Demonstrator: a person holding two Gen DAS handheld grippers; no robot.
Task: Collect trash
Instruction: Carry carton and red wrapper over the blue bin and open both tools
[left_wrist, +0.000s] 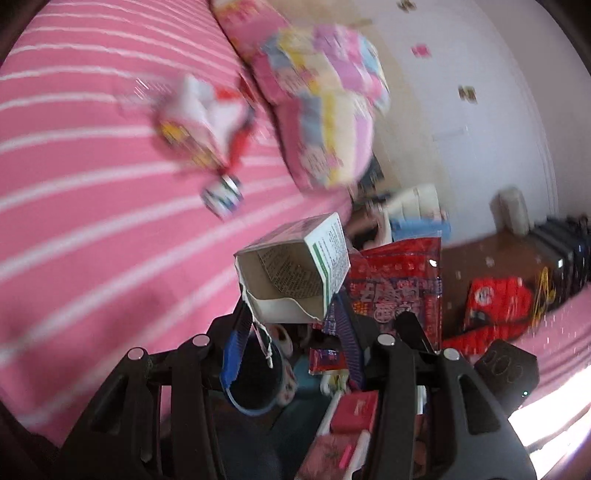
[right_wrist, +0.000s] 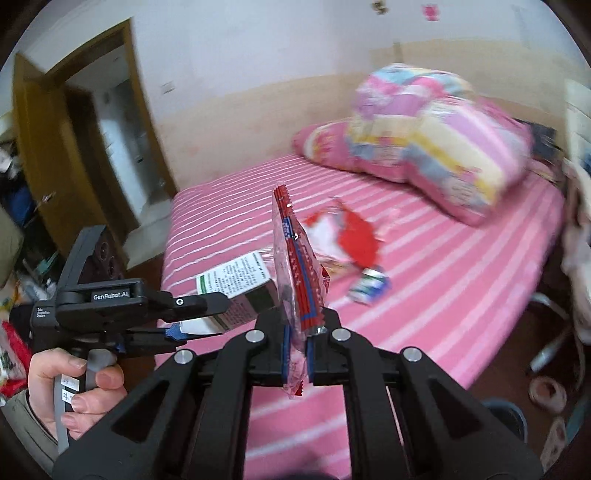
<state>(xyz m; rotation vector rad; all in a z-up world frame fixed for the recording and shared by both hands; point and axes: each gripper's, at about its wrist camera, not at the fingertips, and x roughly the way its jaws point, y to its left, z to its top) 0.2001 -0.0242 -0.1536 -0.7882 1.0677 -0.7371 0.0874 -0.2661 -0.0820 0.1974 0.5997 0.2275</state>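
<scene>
My left gripper (left_wrist: 291, 317) is shut on an open white carton (left_wrist: 291, 273) with green print; it also shows in the right wrist view (right_wrist: 236, 284), held beside the bed. My right gripper (right_wrist: 297, 332) is shut on a red snack wrapper (right_wrist: 299, 266), held upright; it shows behind the carton in the left wrist view (left_wrist: 399, 280). On the pink striped bed (right_wrist: 424, 295) lie a crumpled red and white wrapper (right_wrist: 347, 232) and a small blue and white pack (right_wrist: 369, 286). Both also show in the left wrist view: the wrapper (left_wrist: 207, 118), the pack (left_wrist: 221, 195).
A folded pink patchwork quilt (right_wrist: 436, 140) lies at the head of the bed. An open doorway (right_wrist: 110, 122) is at the left. A red bag (left_wrist: 495, 302) and dark cases (left_wrist: 561, 254) sit on the floor. Cluttered boxes (left_wrist: 343, 413) lie below my left gripper.
</scene>
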